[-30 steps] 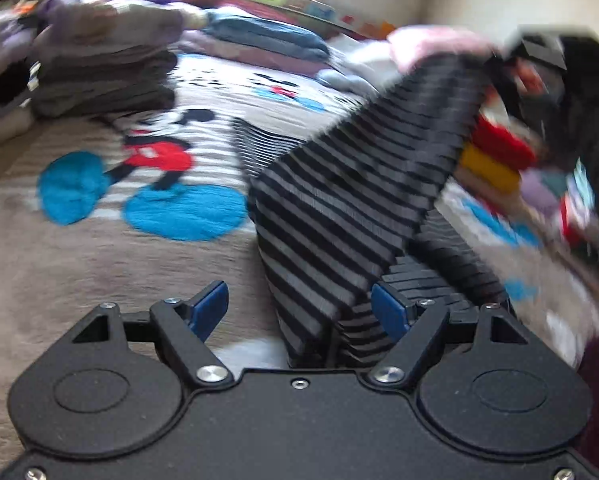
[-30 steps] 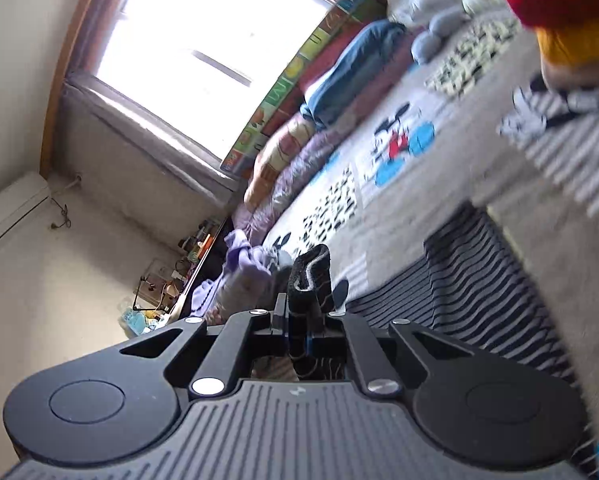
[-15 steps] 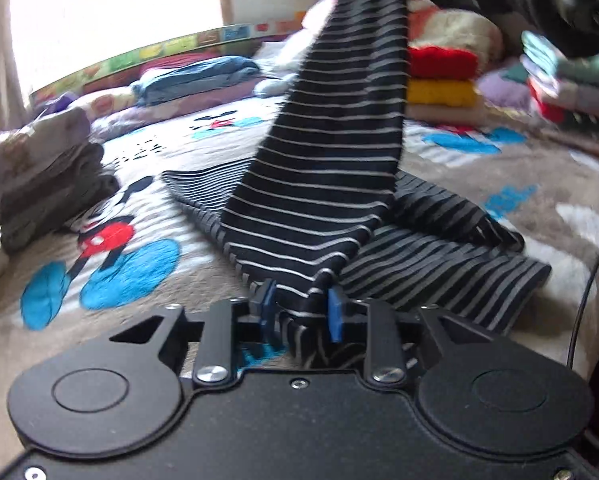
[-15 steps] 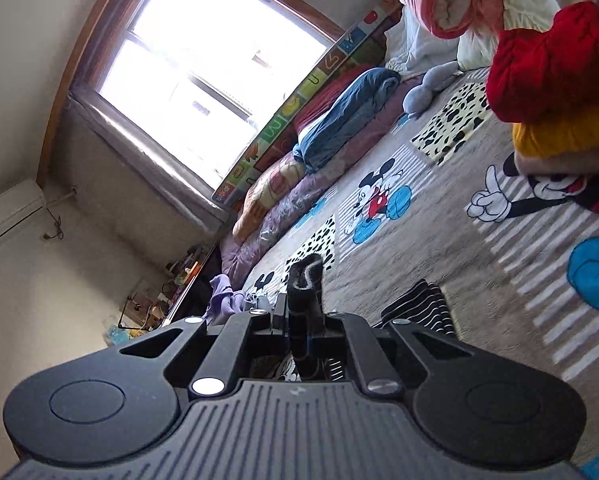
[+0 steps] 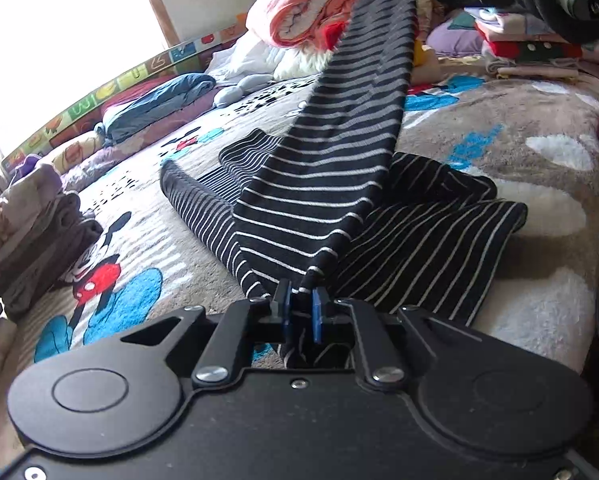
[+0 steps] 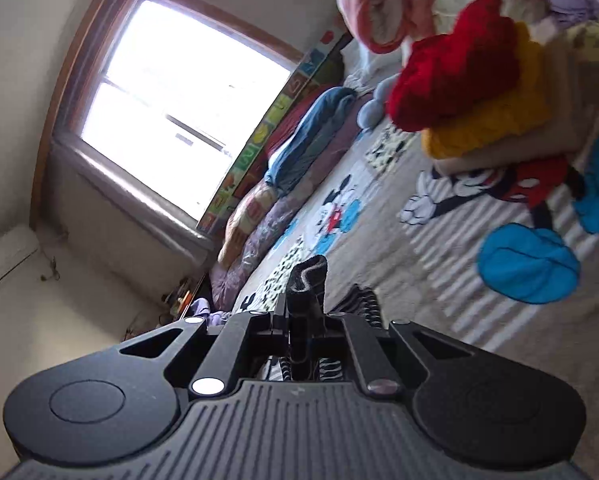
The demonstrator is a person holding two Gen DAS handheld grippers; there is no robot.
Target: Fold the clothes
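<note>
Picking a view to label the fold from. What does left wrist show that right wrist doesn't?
Left wrist only: the striped garment stretched taut from the left tongs up to the right, the rest lying on the blanket, and a grey folded pile.

Right wrist only: the window and the red and yellow knit stack.

Both: tongs shut on striped fabric, right tongs included, plus the blue bundle.
</note>
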